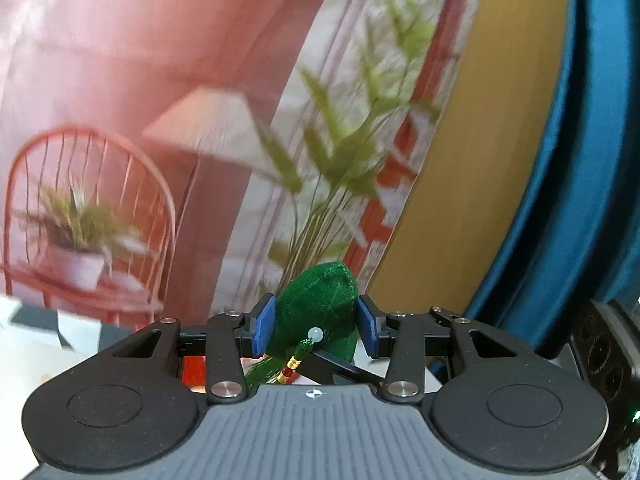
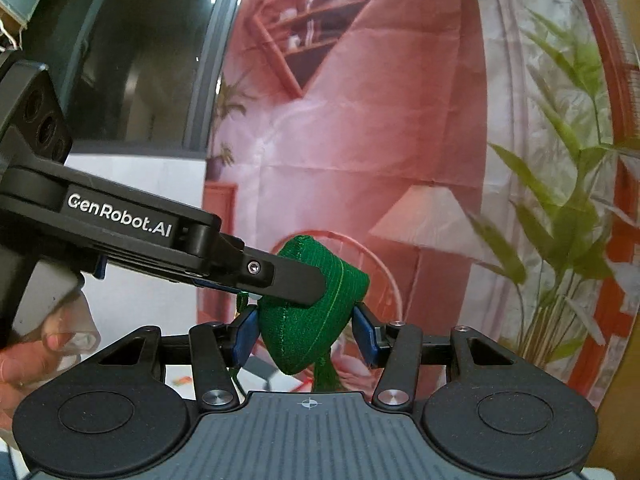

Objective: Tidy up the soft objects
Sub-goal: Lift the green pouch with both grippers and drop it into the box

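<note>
Both grippers clamped on one green pouch, held up in the air in front of the printed backdrop.

Left gripper [image 1: 315, 327]: blue pads press both sides of the green pouch [image 1: 316, 312], lower centre of the left wrist view; its bead and tassel [image 1: 298, 360] hang toward the camera. Right gripper [image 2: 306, 338]: pads squeeze the same pouch [image 2: 308, 320] lower centre of the right wrist view, with the left gripper's finger [image 2: 296, 280] crossing in from the left and lying on top of it. A hand [image 2: 36, 356] shows at the lower left edge. Open room above and around the pouch; the backdrop [image 2: 360, 140] stands well behind, a window frame [image 2: 208, 60] upper left, a blue curtain [image 1: 580, 160] on the right edge.
</note>
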Motion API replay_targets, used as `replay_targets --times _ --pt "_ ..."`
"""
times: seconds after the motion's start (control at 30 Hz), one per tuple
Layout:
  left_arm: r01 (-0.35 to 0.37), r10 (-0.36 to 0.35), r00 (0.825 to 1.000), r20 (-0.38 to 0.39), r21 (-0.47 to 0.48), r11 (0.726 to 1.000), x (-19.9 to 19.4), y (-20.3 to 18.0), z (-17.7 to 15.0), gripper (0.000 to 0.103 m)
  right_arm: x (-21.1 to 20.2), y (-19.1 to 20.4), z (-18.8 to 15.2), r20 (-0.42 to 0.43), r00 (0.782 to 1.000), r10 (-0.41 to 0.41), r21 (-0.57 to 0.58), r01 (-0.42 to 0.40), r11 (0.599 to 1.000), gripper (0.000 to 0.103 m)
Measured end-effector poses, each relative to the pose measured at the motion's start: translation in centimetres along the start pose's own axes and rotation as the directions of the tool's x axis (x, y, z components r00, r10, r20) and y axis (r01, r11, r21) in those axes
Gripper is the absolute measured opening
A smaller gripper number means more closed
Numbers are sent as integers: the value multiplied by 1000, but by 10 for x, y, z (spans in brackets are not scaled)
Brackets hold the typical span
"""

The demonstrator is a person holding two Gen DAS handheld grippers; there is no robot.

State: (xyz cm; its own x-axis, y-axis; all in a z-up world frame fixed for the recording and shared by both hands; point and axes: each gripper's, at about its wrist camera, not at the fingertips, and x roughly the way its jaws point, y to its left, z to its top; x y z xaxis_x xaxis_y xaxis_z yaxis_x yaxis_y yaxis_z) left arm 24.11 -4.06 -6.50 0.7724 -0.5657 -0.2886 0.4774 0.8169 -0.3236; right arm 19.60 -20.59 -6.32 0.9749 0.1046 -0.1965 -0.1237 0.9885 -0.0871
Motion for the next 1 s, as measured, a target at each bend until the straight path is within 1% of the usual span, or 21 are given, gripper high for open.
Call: replay_targets --times 0.17,0.27,0.37,0.4,0.43,0.5,0.53,0.57,0.63,0.7,0.77,0.87,0.93,0.97,1.0 --pt "-20 17 995 -103 -24 1000 45 18 -27 46 33 -12 -35 -110 994 -28 19 30 999 47" --pt "-40 31 985 -170 -51 998 66 30 -46 46 47 -16 -62 -190 981 -41 47 50 998 47" --pt "-64 51 975 -215 -56 996 74 38 -61 46 56 -18 -85 -251 967 -49 64 67 996 47" --pt "-74 62 973 -221 -50 996 75 39 -65 47 58 -18 -92 -268 962 -53 69 74 995 47" --pt "-84 71 971 -229 -45 995 77 41 -65 54 59 -18 -98 -283 957 -60 73 84 994 48" --pt "-99 88 969 -230 -38 994 74 46 -65 63 60 -20 -108 -325 943 -68 99 105 989 49" --pt "-104 94 971 -222 -34 994 70 48 -65 63 61 -24 -111 -344 937 -65 119 112 987 49" --pt "-108 99 971 -218 -30 994 66 51 -65 63 59 -28 -113 -352 934 -67 135 121 983 50" --pt "-127 120 969 -215 -18 992 64 52 -59 63 56 -38 -115 -362 928 -85 160 152 975 55" --pt "-137 134 969 -208 2 991 54 52 -60 63 49 -45 -116 -366 923 -120 173 194 966 67" --pt "-137 140 967 -213 31 990 45 51 -65 63 42 -52 -118 -365 921 -136 200 220 955 77" --pt "-150 162 964 -209 74 986 31 48 -75 63 25 -56 -121 -349 928 -135 239 227 944 78" --pt "-154 172 964 -203 102 983 19 43 -83 63 9 -51 -123 -330 933 -141 236 227 945 79" --pt "-154 174 965 -198 114 981 12 40 -88 63 1 -48 -124 -319 937 -143 227 222 948 81" --pt "-153 175 966 -190 124 980 5 38 -93 63 -8 -42 -127 -310 940 -140 214 213 953 85"
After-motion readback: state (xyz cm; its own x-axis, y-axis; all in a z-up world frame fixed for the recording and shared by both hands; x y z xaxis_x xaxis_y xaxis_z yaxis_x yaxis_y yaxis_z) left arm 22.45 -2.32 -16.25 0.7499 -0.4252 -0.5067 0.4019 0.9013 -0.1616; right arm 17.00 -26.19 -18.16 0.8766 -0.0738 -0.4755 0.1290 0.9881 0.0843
